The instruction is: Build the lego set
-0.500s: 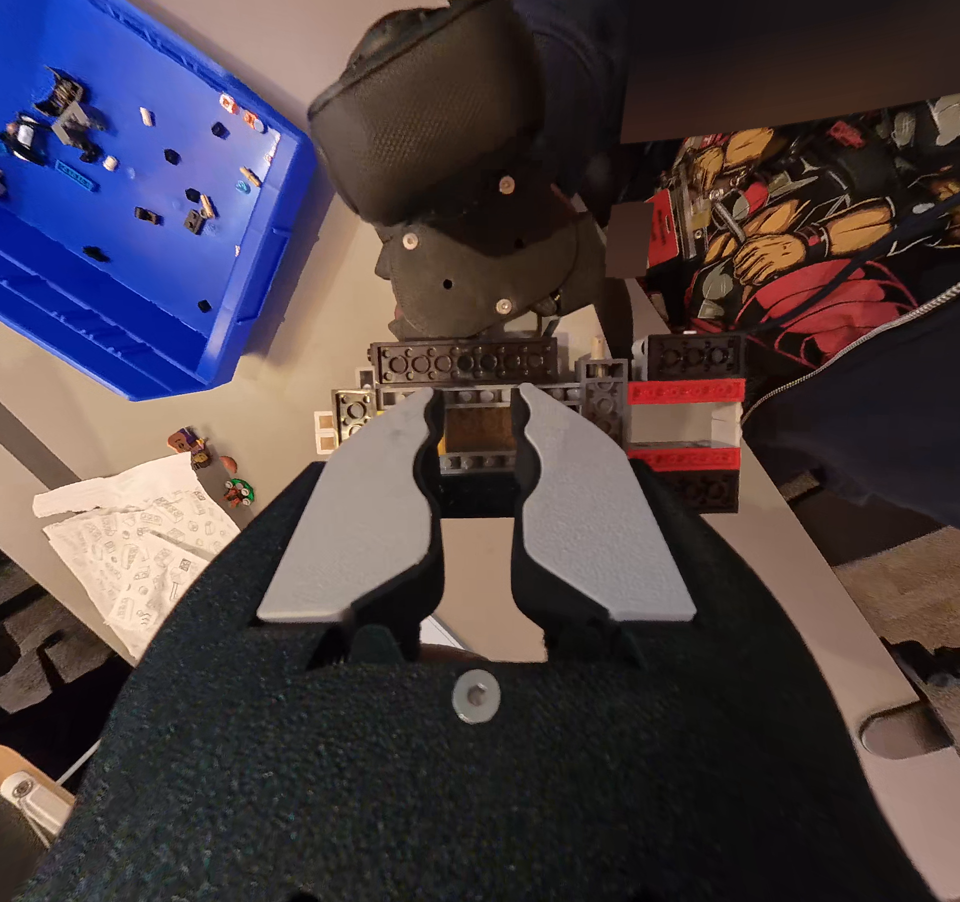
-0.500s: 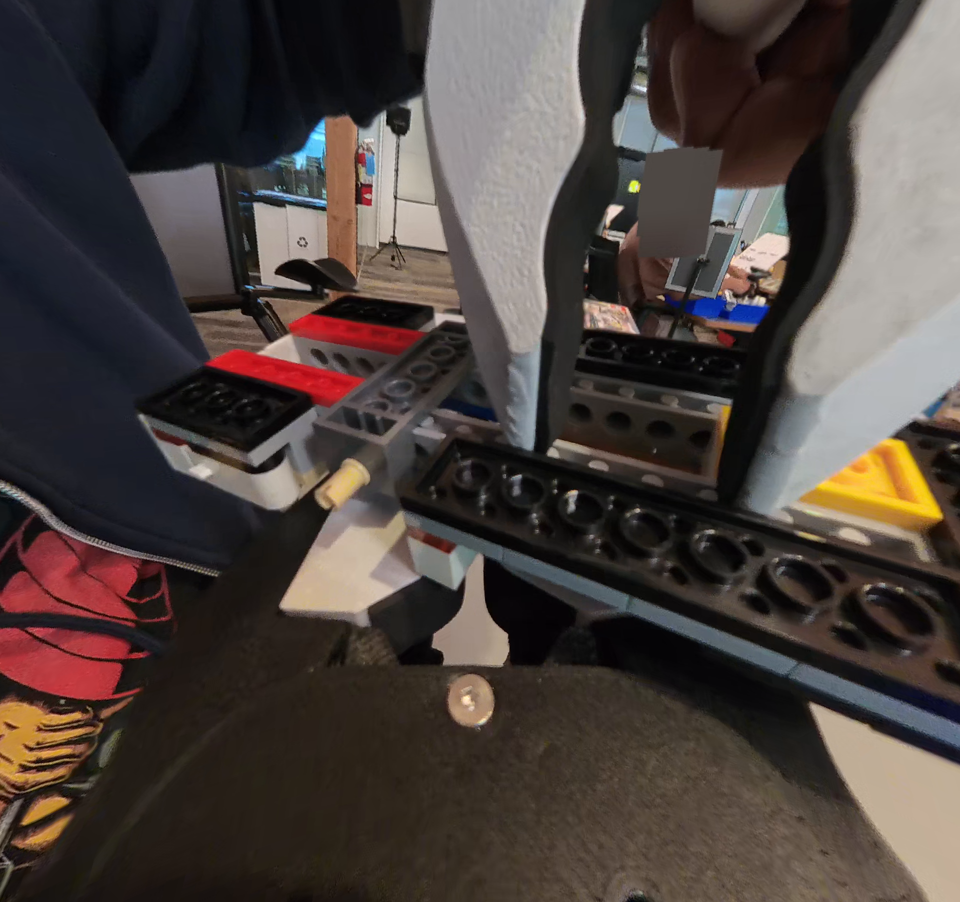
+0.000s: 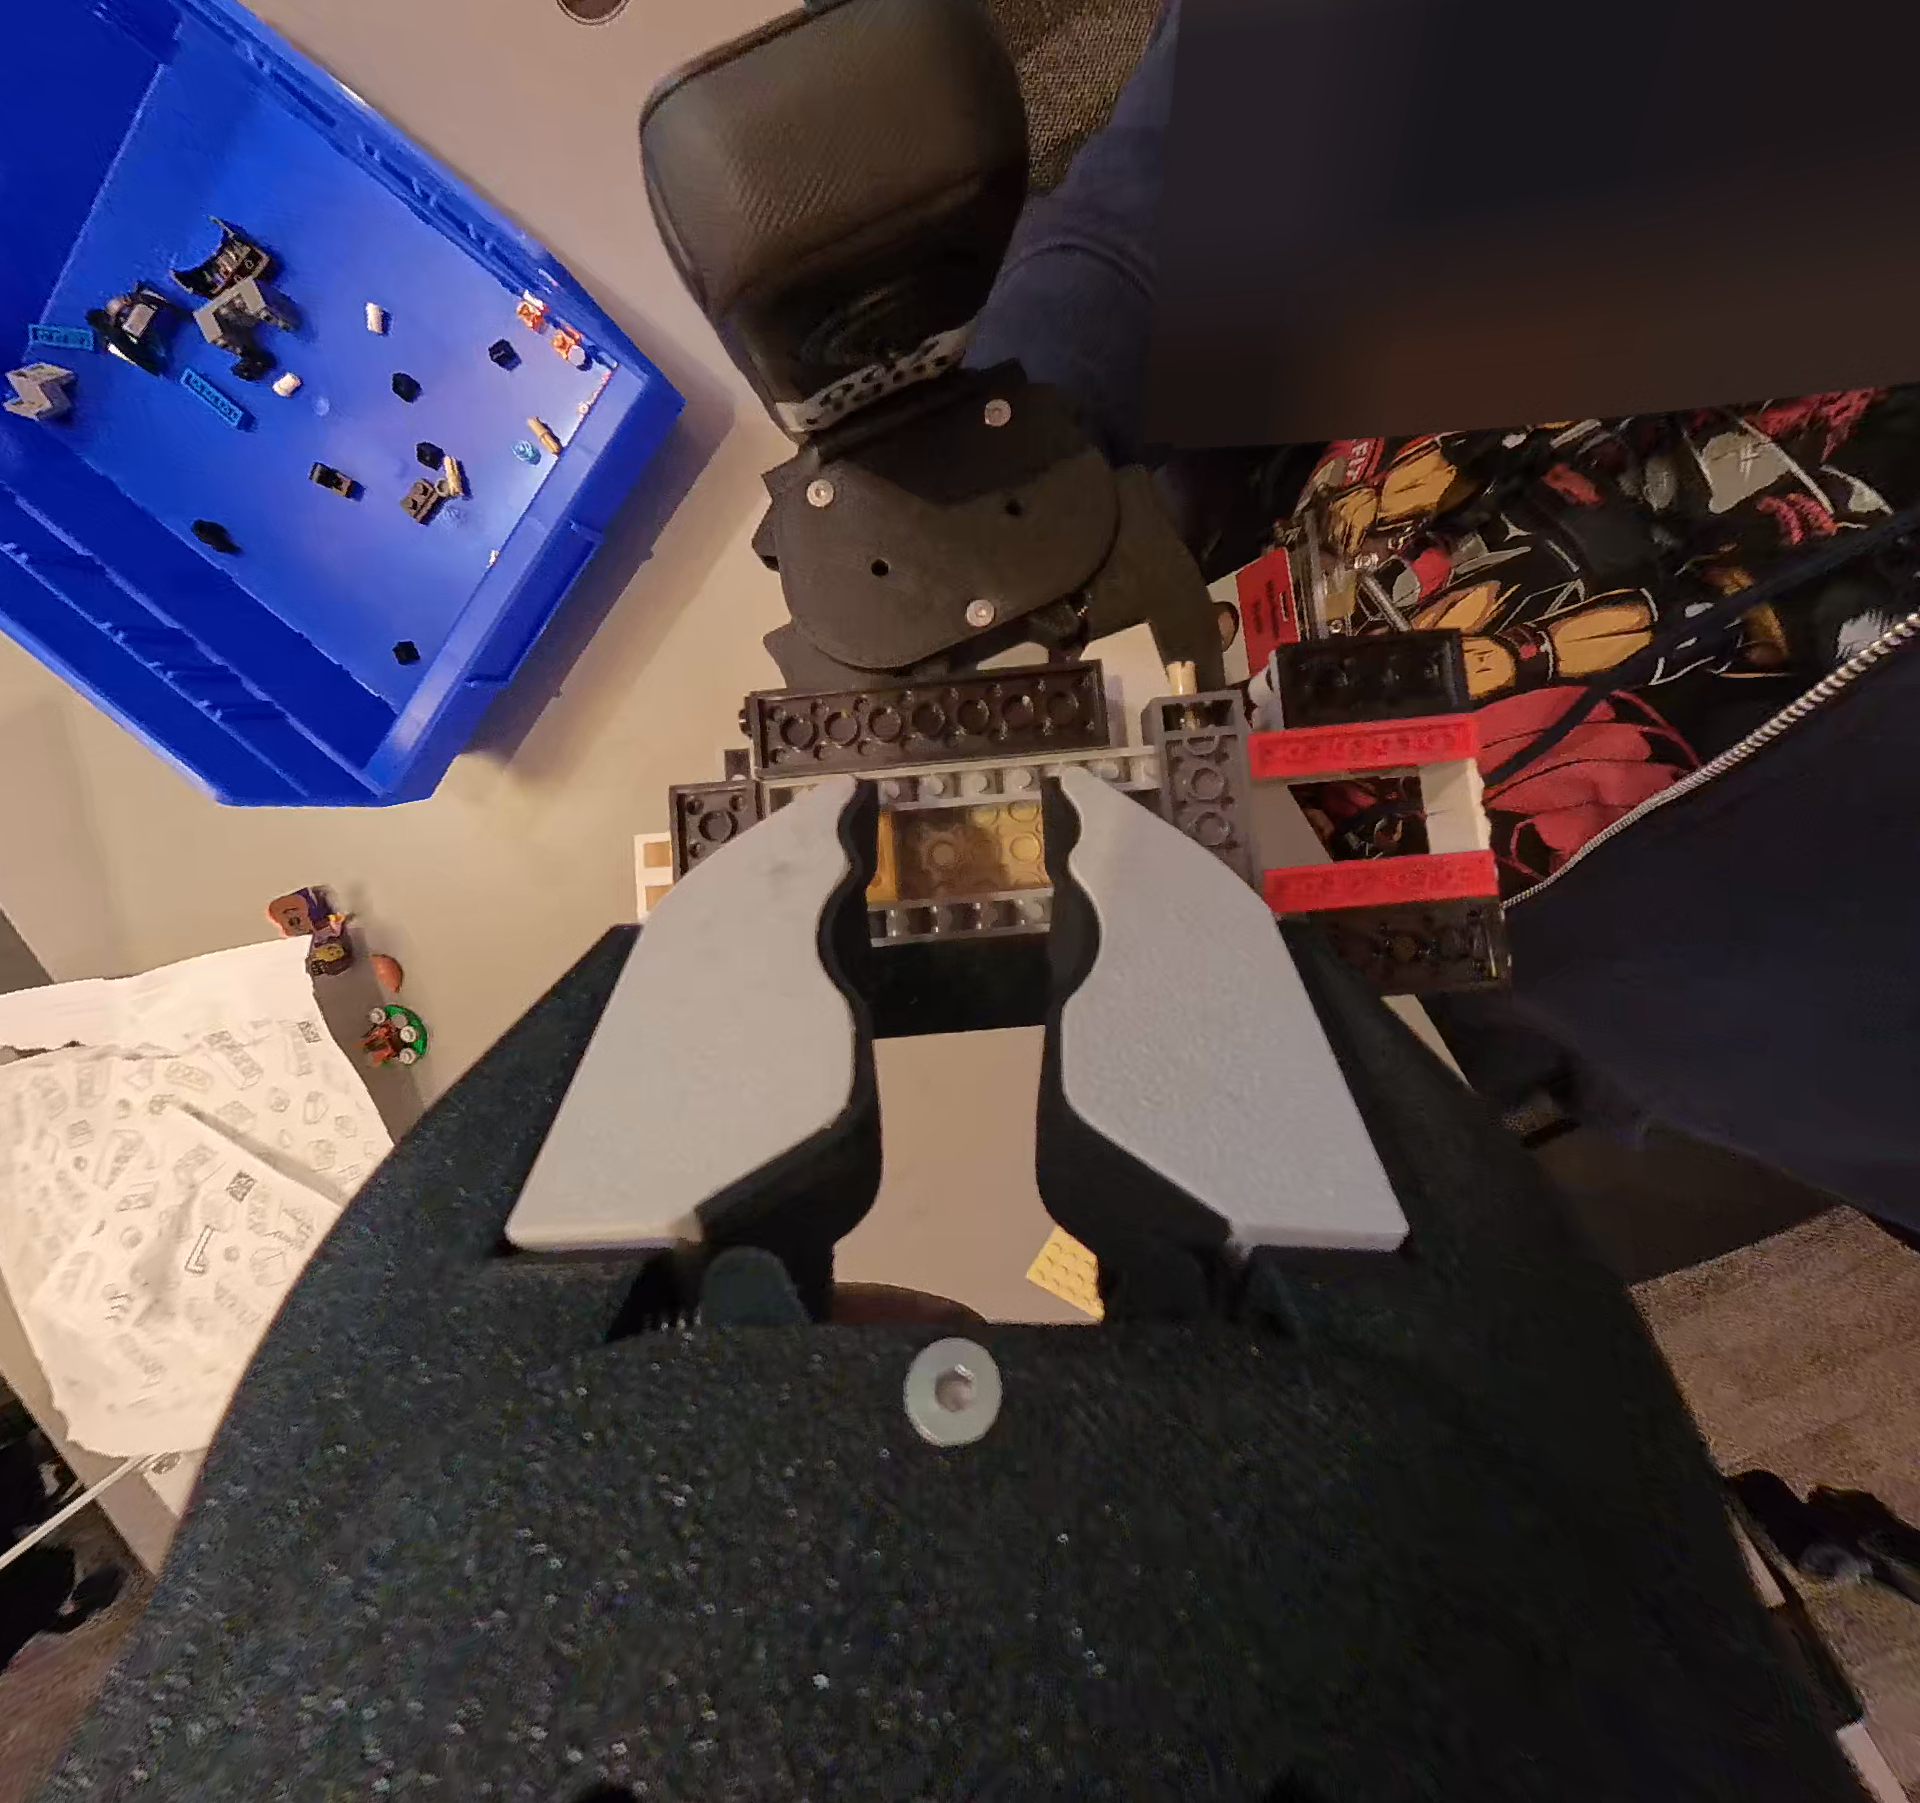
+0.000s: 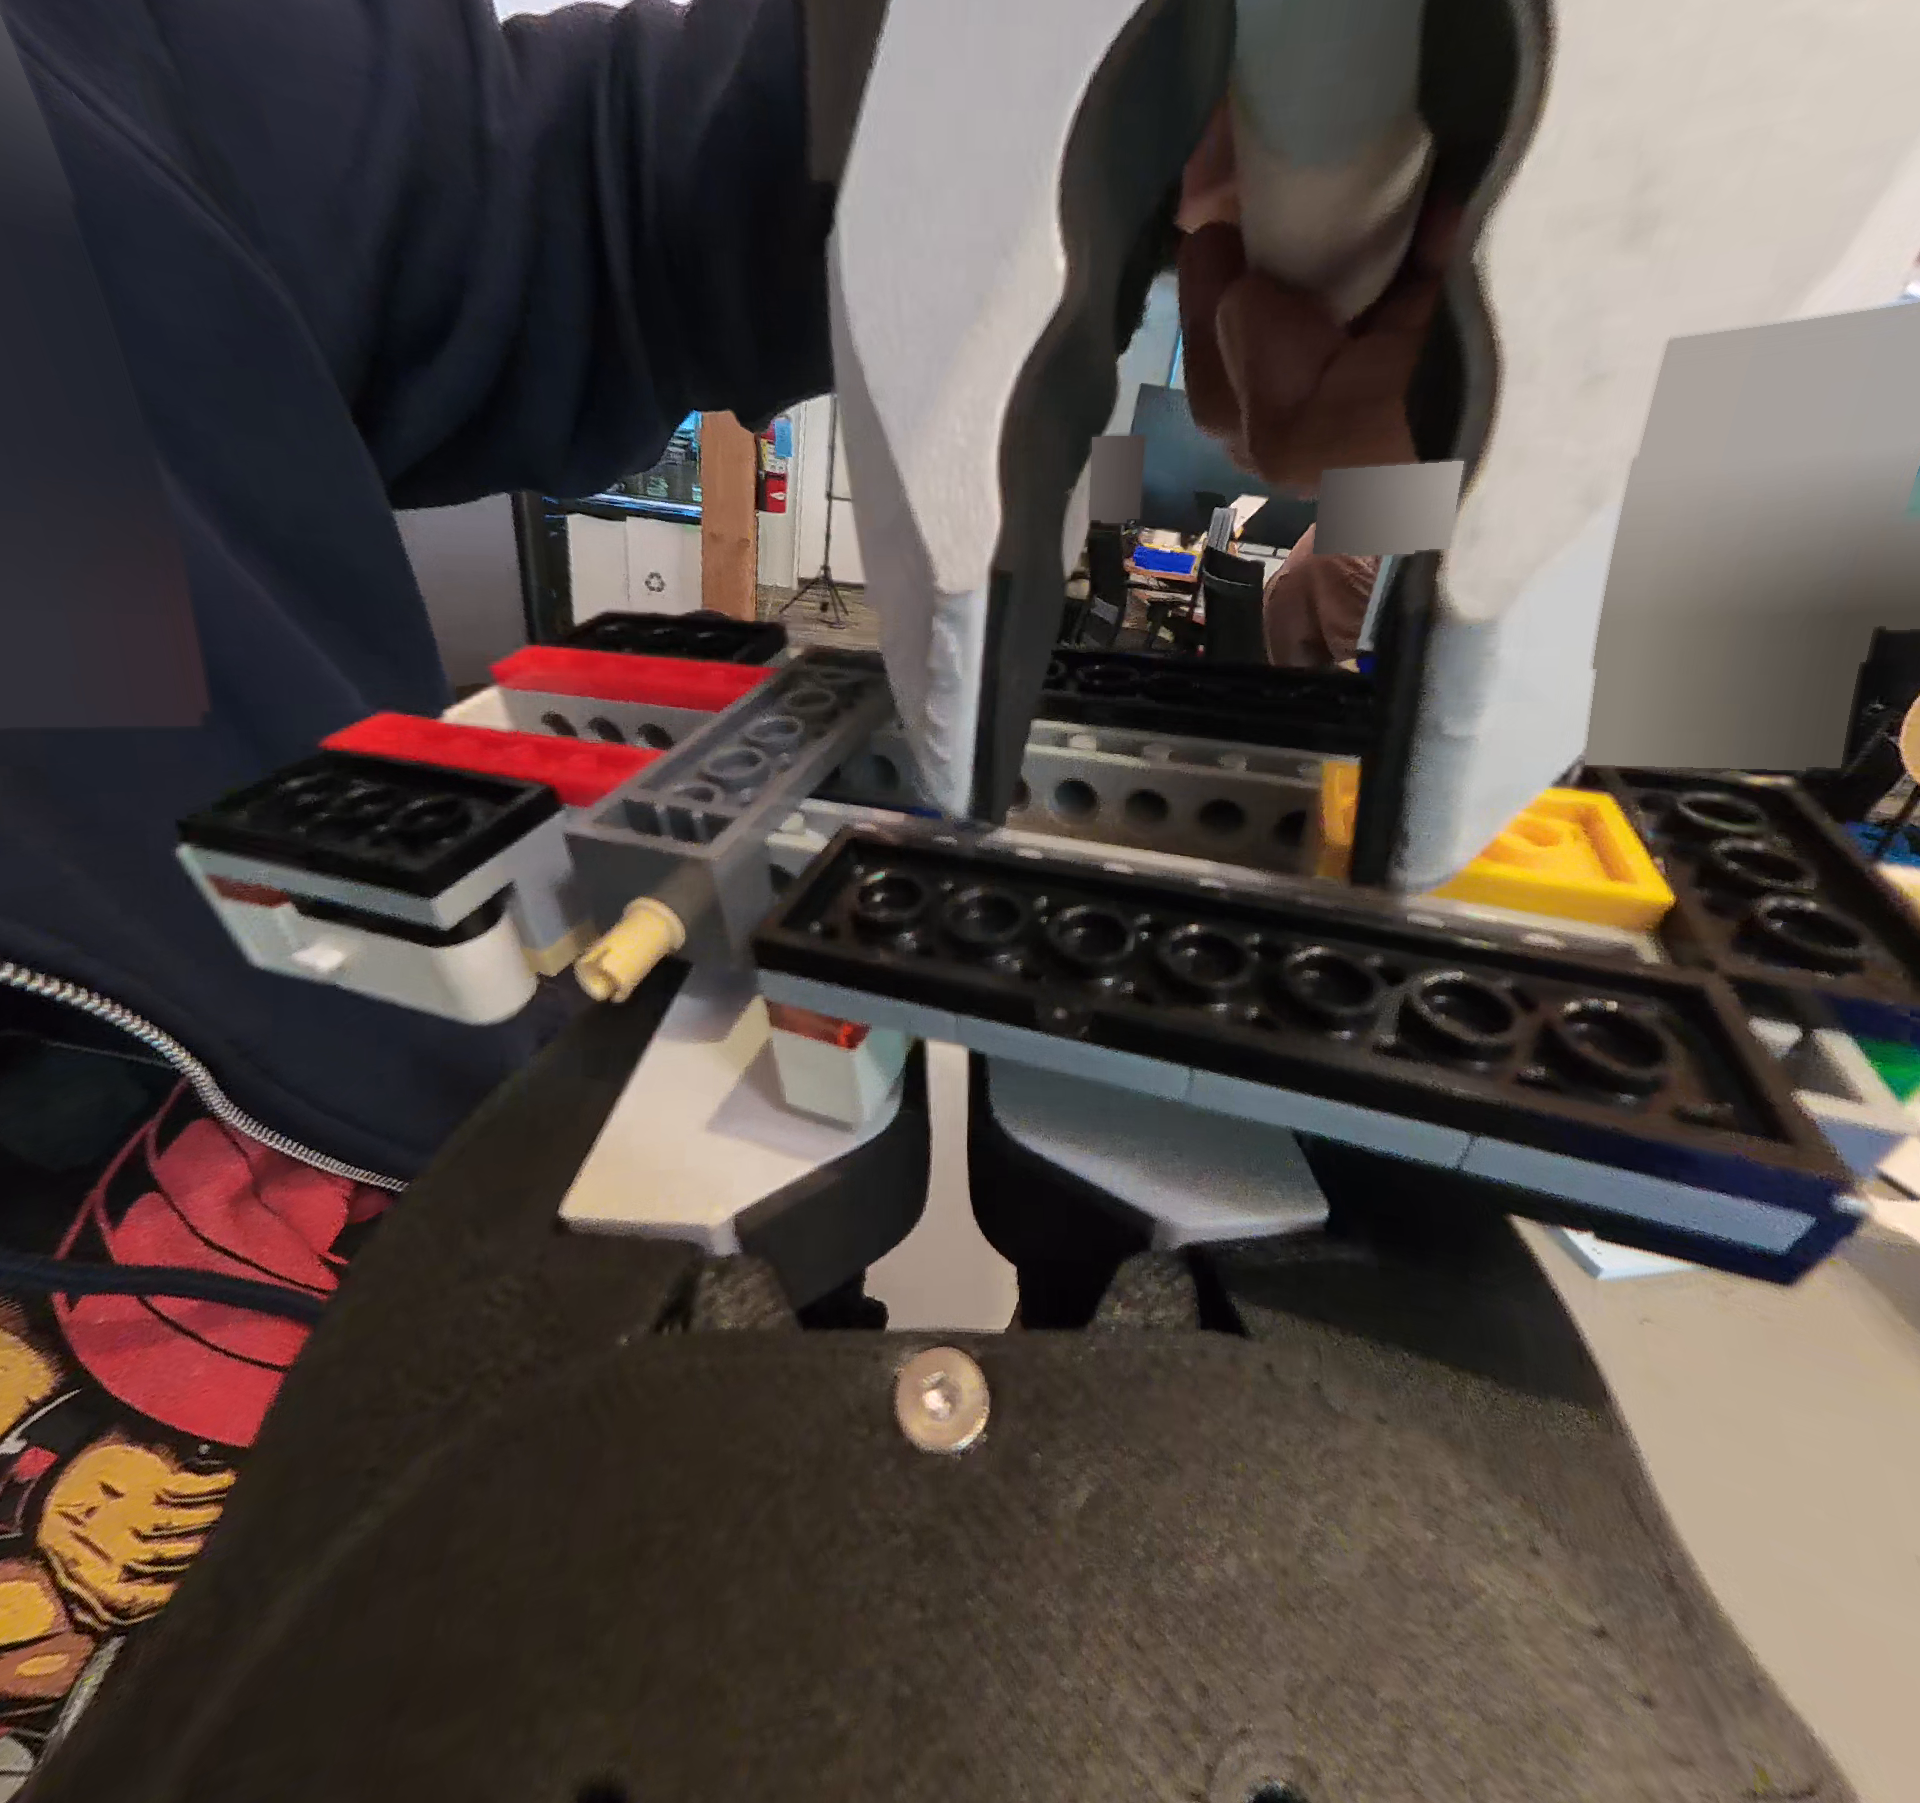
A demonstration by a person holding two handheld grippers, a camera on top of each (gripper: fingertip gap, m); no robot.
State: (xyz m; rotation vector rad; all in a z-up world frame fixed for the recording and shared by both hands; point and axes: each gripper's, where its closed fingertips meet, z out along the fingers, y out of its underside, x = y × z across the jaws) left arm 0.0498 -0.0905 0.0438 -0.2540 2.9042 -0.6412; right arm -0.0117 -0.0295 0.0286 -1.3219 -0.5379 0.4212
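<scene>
Left tool [image 3: 961,808] sits part open straddling the middle of the multicoloured plastic brick build [image 3: 1205,777] dead ahead, long axis crosswise, can't tell if it's pinching, and the right tool's [image 4: 956,1078] tips hide under the build's far edge.

In the left wrist view, the brick model [image 3: 997,818] lies at centre, between the left gripper [image 3: 961,808] at 6 o'clock and the right gripper [image 3: 914,548] at 12. A parts bin [image 3: 343,631] sits at 10 o'clock, an instruction sheet [image 3: 156,1182] at 8, minifigure pieces [image 3: 343,974] between them.
</scene>
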